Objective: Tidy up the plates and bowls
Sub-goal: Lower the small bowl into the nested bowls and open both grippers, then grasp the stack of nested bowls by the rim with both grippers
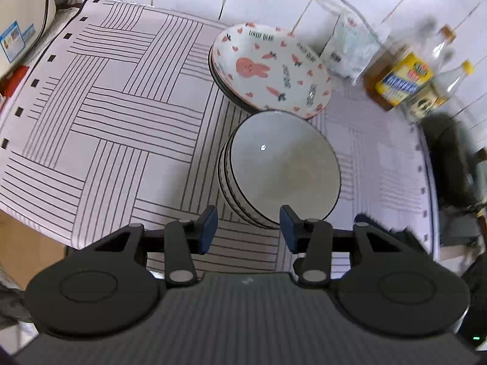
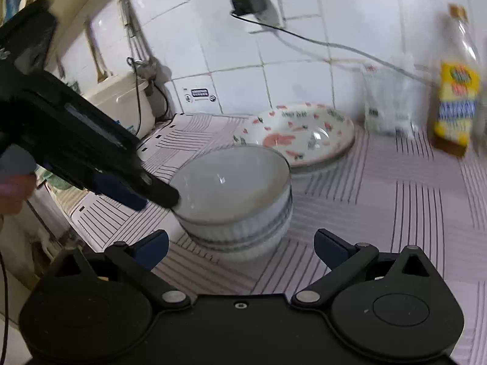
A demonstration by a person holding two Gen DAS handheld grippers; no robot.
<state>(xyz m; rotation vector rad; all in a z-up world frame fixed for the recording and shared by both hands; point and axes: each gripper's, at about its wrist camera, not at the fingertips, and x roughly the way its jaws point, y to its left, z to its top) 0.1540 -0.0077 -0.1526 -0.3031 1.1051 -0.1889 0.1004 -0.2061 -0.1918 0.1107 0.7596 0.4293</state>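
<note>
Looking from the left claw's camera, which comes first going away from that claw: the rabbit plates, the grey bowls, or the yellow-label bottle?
From the left claw:
1. Grey bowls, stacked just ahead of its tips.
2. Rabbit plates, behind the bowls.
3. Yellow-label bottle, far right by the tiled wall.

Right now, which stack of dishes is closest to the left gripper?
The stack of plain white bowls, just beyond the open left gripper. The rabbit-patterned plates sit farther back by the wall.

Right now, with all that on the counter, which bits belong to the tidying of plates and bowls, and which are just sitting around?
Part of the job:
- stack of bowls
- stack of rabbit-print plates

Just lying about:
- bottles
- clear packet by the wall
- striped mat under everything
- white appliance
</note>
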